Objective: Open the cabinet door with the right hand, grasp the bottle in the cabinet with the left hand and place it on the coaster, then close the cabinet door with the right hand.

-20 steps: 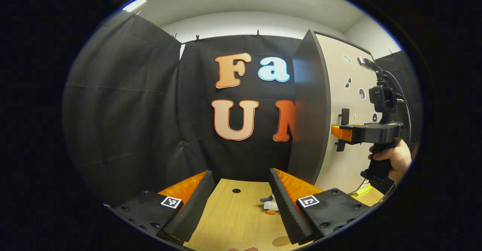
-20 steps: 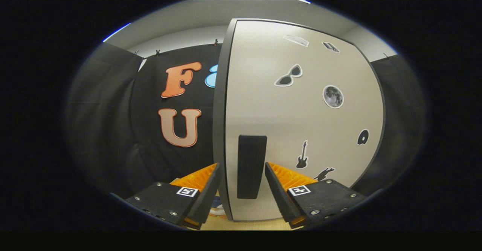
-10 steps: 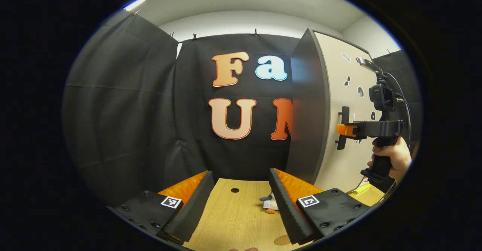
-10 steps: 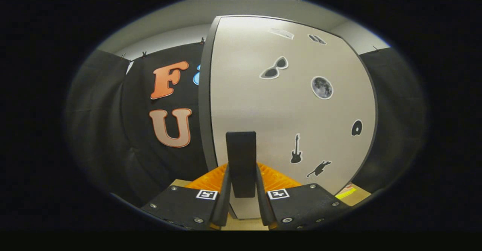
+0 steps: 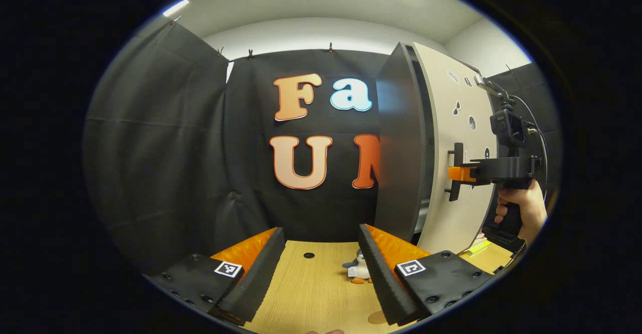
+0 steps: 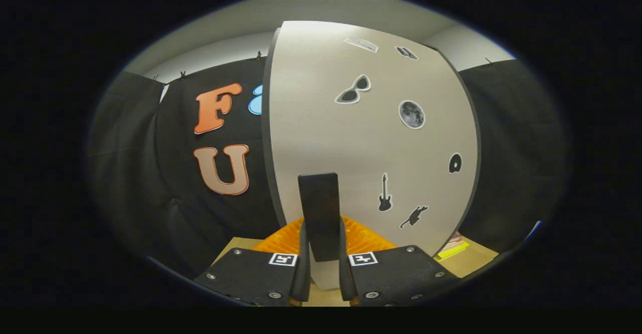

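The right gripper (image 6: 321,254) now squeezes the black handle (image 6: 319,213), and the cabinet door (image 6: 366,138) has swung out a crack. The left gripper (image 5: 321,274) waits wide apart over the table (image 5: 311,294). The bottle hides inside; the coaster (image 5: 376,317) sits at the table's near edge.

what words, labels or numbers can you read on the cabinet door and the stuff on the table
No readable words or numbers.
cabinet door stickers: pictures only, sunglasses, moon, guitar; top stickers too blurred to tell.
square markers by the jaws: coded patterns, no text.
tag on the small toy: too small to read.
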`<action>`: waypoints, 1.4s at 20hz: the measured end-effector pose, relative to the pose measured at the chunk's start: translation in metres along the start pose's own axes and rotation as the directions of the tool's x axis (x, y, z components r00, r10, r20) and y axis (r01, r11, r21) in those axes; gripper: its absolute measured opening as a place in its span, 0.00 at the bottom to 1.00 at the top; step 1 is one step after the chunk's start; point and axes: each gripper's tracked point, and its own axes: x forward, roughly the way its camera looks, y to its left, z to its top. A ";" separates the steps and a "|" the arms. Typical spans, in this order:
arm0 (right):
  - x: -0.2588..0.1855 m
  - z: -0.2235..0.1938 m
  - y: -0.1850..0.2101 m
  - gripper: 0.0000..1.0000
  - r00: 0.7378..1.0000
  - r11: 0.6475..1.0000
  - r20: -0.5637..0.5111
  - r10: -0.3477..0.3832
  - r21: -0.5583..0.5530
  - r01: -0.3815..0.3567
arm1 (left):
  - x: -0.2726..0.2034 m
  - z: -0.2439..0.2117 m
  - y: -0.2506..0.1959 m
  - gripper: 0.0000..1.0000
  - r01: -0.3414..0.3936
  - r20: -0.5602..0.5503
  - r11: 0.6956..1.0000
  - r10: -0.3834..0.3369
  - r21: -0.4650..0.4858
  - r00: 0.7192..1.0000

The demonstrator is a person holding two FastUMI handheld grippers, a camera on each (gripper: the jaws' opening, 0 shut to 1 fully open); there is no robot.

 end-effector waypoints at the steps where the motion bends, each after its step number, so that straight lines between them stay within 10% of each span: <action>1: -0.003 0.000 -0.001 0.23 1.000 1.000 0.000 -0.004 -0.001 0.004 | -0.003 0.001 -0.001 0.96 0.008 0.004 1.000 -0.008 0.001 1.000; 28: -0.105 -0.001 -0.102 0.11 0.980 0.979 0.039 -0.198 0.059 0.195 | -0.037 -0.008 -0.086 0.99 0.168 -0.001 0.984 -0.168 -0.059 0.986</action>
